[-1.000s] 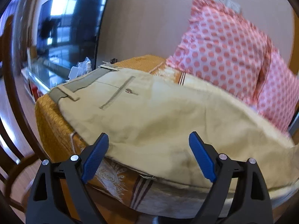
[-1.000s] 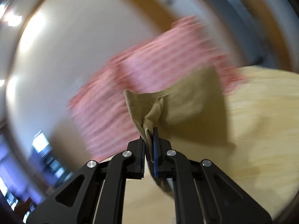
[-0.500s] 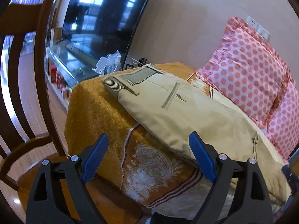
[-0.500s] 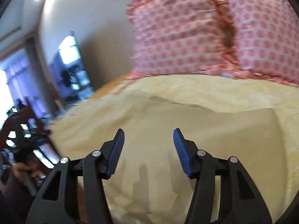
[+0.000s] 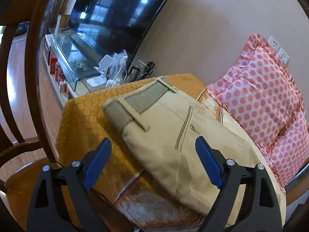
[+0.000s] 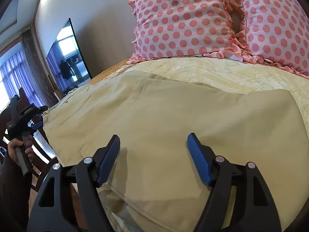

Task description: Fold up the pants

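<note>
Beige pants (image 5: pixel 173 135) lie folded on the cloth-covered table (image 5: pixel 83 119), with the grey ribbed waistband (image 5: pixel 135 102) at the far left end. My left gripper (image 5: pixel 152 164) is open and empty, hovering above the pants' near edge by the back pocket. In the right wrist view the pants (image 6: pixel 173 119) spread flat with a leg hem folded over at the right. My right gripper (image 6: pixel 153 158) is open and empty just above the cloth. The left gripper (image 6: pixel 21 116) shows at that view's left edge, held in a hand.
Two pink polka-dot pillows (image 5: pixel 266 104) lean on the wall behind the table, also in the right wrist view (image 6: pixel 193 19). A TV (image 5: pixel 115 9) and a glass-topped stand with clutter (image 5: pixel 108 67) sit at the left. A wooden chair (image 5: pixel 23 96) stands close at the left.
My right gripper let go of the pant fabric it held pinched and now hovers open above the flat pants. My left gripper swung left toward the waistband end.
</note>
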